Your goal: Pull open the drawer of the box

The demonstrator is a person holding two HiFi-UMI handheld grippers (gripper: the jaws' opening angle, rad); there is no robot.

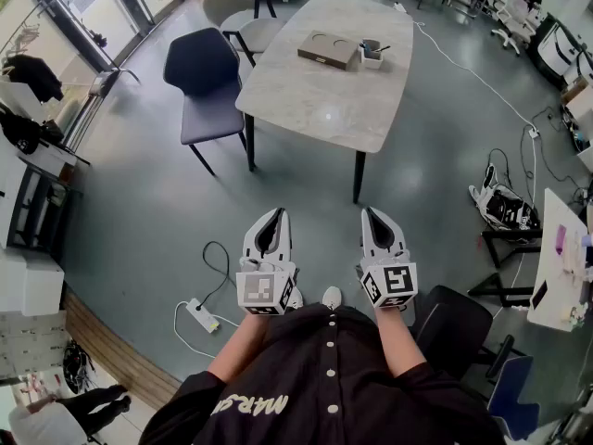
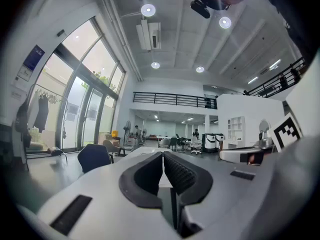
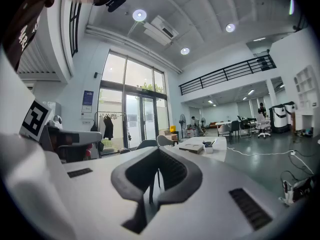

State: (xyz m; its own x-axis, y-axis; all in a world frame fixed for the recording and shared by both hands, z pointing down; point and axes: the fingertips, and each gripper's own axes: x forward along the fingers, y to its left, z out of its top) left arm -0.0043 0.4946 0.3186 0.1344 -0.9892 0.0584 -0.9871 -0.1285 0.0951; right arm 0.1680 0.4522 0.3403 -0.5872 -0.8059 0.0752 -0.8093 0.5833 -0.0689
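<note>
Nothing is done yet: my left gripper [image 1: 274,216] and right gripper [image 1: 372,215] are squeezed closed on nothing, and the flat brown box [image 1: 329,49] (drawer too small to see) sits far off on the pale table [image 1: 324,109].

Person wears a black top [image 1: 324,392]. A row of white buttons [image 1: 331,373] runs down its front, with pale lettering [image 1: 248,404] on the chest. One white shoe [image 1: 331,297] shows.

Left gripper [image 1: 274,218] and right gripper [image 1: 372,215] are white moulded shells with black ribbed jaw linings. Each carries a marker cube [image 1: 266,288] of black-and-white squares.
</note>
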